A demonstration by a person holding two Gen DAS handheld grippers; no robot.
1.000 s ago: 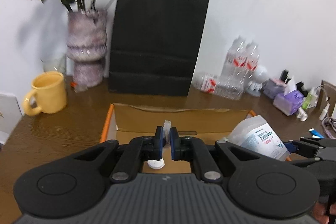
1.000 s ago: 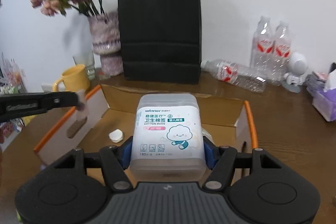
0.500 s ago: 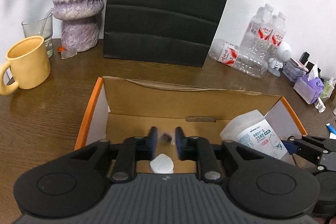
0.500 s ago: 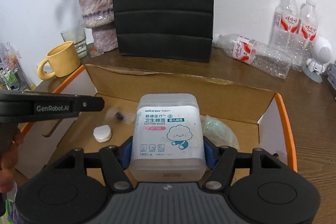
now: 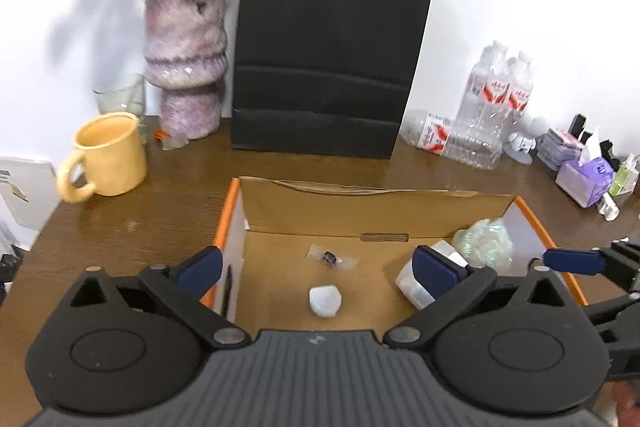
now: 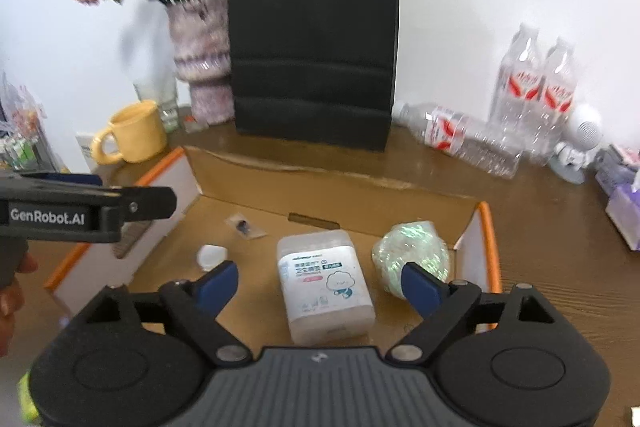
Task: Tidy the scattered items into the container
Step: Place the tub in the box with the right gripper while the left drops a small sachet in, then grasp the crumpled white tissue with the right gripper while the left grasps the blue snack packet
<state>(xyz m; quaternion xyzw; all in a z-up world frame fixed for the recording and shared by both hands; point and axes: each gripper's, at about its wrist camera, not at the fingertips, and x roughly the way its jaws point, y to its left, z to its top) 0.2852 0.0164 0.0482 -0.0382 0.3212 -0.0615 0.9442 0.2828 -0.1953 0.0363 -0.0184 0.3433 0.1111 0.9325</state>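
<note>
An orange-edged cardboard box [image 5: 228,211] [image 6: 486,227] lies open on the wooden table. On its floor lie a small clear packet with a dark bead [image 5: 331,258] [image 6: 243,225], a white cap-like piece [image 5: 325,301] [image 6: 211,255], a clear cotton-bud box [image 6: 326,283] [image 5: 412,287] and a shiny green ball [image 6: 412,255] [image 5: 484,247]. My left gripper [image 5: 318,269] hangs above the box with its jaws opening wide and nothing between them. My right gripper [image 6: 320,281] has its jaws opening too; the cotton-bud box lies between the fingers, free of the pads.
A black paper bag [image 5: 332,55] stands behind the box. A purple vase of flowers [image 5: 184,63], a glass and a yellow mug [image 5: 106,157] are at the back left. Water bottles [image 5: 492,107], a tissue pack [image 5: 586,179] and small clutter fill the back right.
The left gripper let go of the small packet, which now lies on the box floor. The right gripper released the cotton-bud box onto the floor. Both dipped into the box, then rose again.
</note>
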